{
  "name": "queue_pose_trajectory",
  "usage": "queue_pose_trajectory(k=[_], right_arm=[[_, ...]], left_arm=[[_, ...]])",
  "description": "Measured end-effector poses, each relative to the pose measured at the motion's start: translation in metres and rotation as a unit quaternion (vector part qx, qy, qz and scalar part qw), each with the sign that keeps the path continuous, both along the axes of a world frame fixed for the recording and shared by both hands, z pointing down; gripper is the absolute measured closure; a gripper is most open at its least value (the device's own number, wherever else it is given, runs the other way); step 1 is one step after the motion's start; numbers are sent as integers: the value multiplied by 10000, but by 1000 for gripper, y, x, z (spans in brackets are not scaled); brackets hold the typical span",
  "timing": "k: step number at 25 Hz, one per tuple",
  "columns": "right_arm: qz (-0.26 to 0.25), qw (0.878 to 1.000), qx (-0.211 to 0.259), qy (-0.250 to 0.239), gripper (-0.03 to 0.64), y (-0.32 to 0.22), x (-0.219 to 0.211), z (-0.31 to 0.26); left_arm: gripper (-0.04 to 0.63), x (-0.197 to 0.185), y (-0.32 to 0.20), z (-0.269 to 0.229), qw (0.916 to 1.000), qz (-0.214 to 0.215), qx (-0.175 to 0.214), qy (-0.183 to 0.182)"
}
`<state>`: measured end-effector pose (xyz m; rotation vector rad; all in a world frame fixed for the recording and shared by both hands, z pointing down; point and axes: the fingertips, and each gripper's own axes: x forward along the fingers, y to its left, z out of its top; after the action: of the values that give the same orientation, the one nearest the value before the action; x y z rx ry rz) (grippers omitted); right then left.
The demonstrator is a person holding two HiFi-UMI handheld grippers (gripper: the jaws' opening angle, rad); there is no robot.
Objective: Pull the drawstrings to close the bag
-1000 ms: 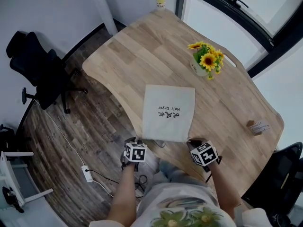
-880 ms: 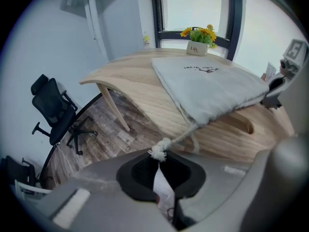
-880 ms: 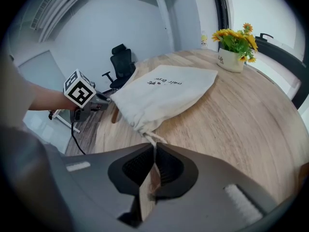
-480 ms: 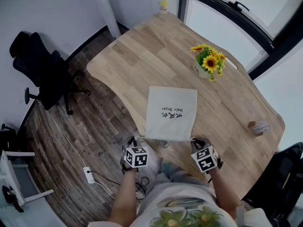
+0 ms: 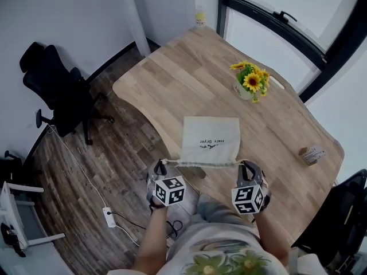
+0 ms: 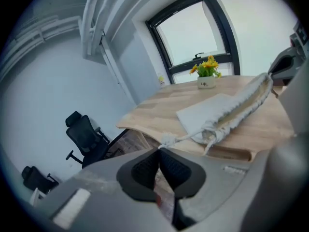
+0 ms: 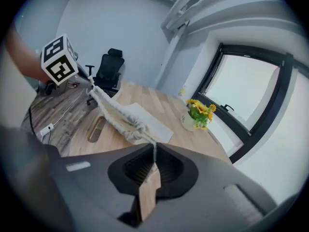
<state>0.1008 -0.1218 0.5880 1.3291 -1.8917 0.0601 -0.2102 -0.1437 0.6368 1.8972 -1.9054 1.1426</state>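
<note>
A cream cloth drawstring bag (image 5: pixel 211 141) with dark print lies on the wooden table (image 5: pixel 189 79) near its front edge. Its mouth is bunched into a tight ridge stretched between the two grippers. My left gripper (image 5: pixel 161 165) is shut on the left drawstring (image 6: pixel 181 137), whose knot sits just past the closed pads (image 6: pixel 159 150). My right gripper (image 5: pixel 245 166) is shut on the right drawstring (image 7: pixel 154 145); a wooden tag (image 7: pixel 147 193) hangs between its pads (image 7: pixel 153 150). The gathered bag (image 7: pixel 126 117) runs from there to the left gripper's marker cube (image 7: pixel 59 58).
A pot of sunflowers (image 5: pixel 250 80) stands behind the bag. A small box (image 5: pixel 311 153) lies at the table's right edge and a bottle (image 5: pixel 200 18) at the far corner. A black office chair (image 5: pixel 54 90) and a power strip (image 5: pixel 107 213) are on the floor at left.
The left gripper's jaws closed on the left drawstring. Both grippers pulled outward and toward me, and the bag's flat open mouth gathered into a taut bunched ridge.
</note>
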Motion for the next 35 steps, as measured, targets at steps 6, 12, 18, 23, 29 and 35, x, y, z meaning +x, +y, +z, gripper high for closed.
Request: queue_pose_trajectory(k=[6,12,18,23,29,35], right_arm=[[178,9980,541,-272,604,-2,5,-48],[298,9920,1145,-444,604,-2,10,-94],[439,9812,1720,-764,604,5,13,-141],[541,9709,2074,-1071,604,7,19,-177],[484,9564,2537,-1366,604,6,23,-226],[675,9493,2663,-1528,604,8,30,-243]], left_arm=[[586,4,-3,-53,9979,-30,607,208],[586,7,0,-101,9922,-83,1165,430],[586,10,7,-153,9807,-156,1766,820],[586,18,7,-203,9710,17,2214,900],[586,21,6,-247,9580,63,2615,1177],[586,19,7,-265,9534,-77,2723,1298]])
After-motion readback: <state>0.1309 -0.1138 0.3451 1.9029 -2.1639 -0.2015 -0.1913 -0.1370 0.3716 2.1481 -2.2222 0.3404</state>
